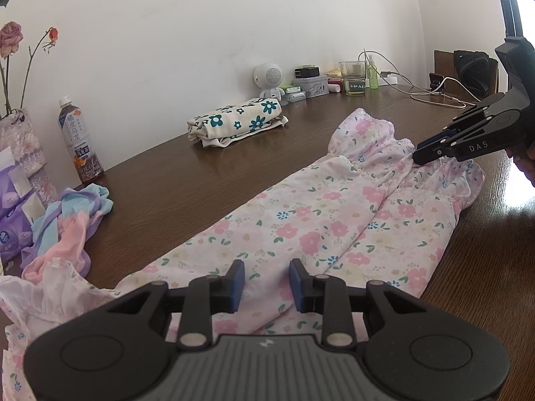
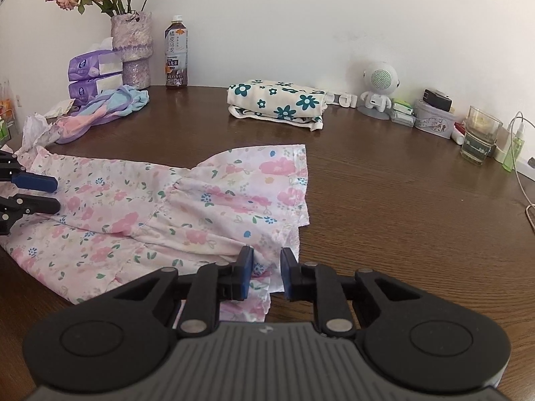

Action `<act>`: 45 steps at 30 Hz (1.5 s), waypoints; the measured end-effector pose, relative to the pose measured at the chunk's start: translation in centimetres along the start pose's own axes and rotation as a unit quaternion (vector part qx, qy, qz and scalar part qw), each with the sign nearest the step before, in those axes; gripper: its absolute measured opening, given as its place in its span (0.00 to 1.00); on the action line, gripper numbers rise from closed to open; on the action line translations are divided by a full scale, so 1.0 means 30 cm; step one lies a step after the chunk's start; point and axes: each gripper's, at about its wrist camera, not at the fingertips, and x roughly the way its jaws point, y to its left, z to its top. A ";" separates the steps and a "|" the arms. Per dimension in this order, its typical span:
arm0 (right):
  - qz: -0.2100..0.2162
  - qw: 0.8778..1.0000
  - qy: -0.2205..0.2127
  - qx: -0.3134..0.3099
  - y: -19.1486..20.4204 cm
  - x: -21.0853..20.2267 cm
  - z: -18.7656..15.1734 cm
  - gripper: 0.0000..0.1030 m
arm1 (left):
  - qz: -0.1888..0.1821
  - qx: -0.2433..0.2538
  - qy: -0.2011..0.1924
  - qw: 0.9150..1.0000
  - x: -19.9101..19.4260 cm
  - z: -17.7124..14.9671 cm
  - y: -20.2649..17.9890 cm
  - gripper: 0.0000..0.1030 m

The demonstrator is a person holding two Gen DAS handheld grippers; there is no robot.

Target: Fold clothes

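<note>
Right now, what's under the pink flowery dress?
Under the pink flowery dress you can see only the brown wooden table sticking out around it. Whatever might lie beneath the cloth itself is covered, so I cannot tell.

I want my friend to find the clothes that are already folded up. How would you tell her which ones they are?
Look along the back of the brown table, by the white wall. Between the tea bottle and the little white round-headed robot figure sits a neat folded cloth bundle. It is cream with big teal flowers, unlike the spread-out pink flowered garment and the crumpled pastel pile.
</note>
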 end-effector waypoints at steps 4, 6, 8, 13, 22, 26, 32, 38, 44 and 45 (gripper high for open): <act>-0.034 0.999 -0.022 0.017 -0.036 -0.041 0.017 0.17 | 0.000 0.000 0.000 1.000 -0.001 0.001 0.000 0.27; -0.036 0.998 -0.038 0.032 -0.044 -0.062 0.031 0.17 | 0.000 0.001 0.000 1.000 -0.001 0.001 -0.001 0.27; -0.030 0.998 -0.057 0.021 -0.015 -0.080 0.055 0.17 | 0.001 0.001 0.000 1.000 -0.002 0.001 -0.003 0.27; 0.038 0.994 -0.095 -0.047 0.138 -0.091 0.162 0.18 | 0.004 0.005 0.000 1.000 -0.002 0.001 -0.006 0.27; 0.137 0.985 -0.051 -0.092 0.386 0.127 0.313 0.18 | 0.003 0.003 0.000 1.000 -0.001 0.003 -0.004 0.27; 0.142 0.984 -0.009 -0.105 0.464 0.237 0.292 0.17 | -0.001 -0.003 0.000 1.000 -0.003 0.003 0.002 0.27; 0.129 0.986 0.014 -0.105 0.483 0.307 0.254 0.12 | -0.005 -0.008 0.001 1.000 -0.004 0.004 0.006 0.27; 0.130 0.987 0.008 -0.095 0.468 0.309 0.241 0.12 | -0.028 -0.034 0.004 0.999 -0.005 0.009 0.038 0.30; 0.134 0.987 0.004 -0.086 0.461 0.310 0.237 0.12 | 0.017 -0.071 -0.002 0.997 0.010 0.082 0.113 0.30; 0.133 0.987 0.003 -0.087 0.461 0.309 0.236 0.12 | 0.024 -0.080 0.002 0.996 0.025 0.095 0.130 0.30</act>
